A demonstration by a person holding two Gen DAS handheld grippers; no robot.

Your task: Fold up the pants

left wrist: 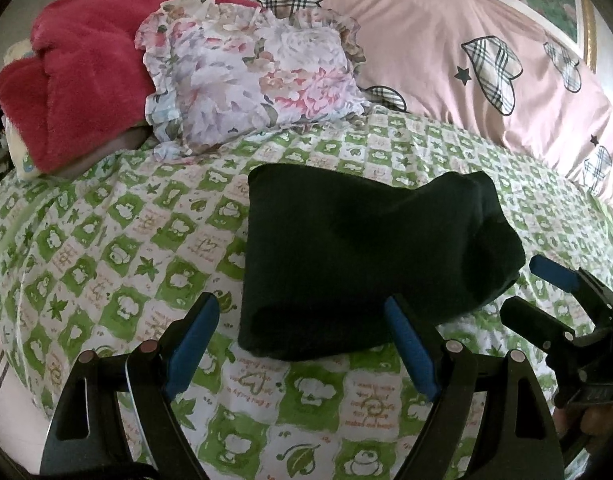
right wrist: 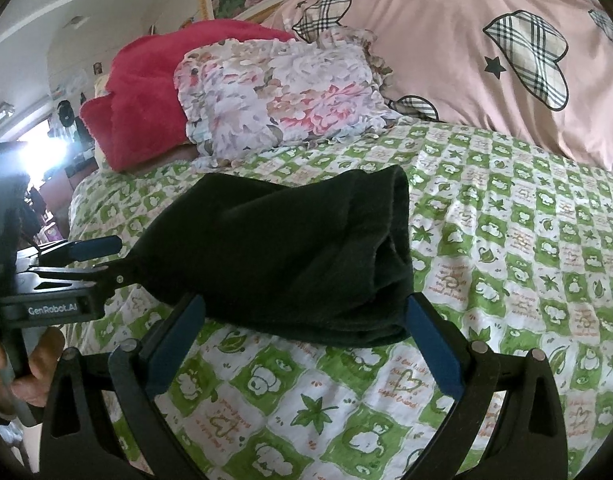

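pants (left wrist: pixel 366 264): folded, on bed (left wrist: pixel 106 240) | left gripper (left wrist: pixel 302 328), right gripper (right wrist: pixel 306 328): jaws wide | "GenRobot.AI" label (right wrist: pixel 52 309): right view only

The red blanket (left wrist: pixel 74 80) hides most of a cream item beneath it.

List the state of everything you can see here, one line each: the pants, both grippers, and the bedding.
Dark green fabric pants: folded into a thick bundle, lying on the bed.
Left gripper: jaws open, holding nothing.
Right gripper: jaws open, holding nothing.
Green-and-white checked bedsheet: spread out, lightly wrinkled.
Floral ruffled pillow: lying against the red fleece blanket.
Red fleece blanket: bunched up.
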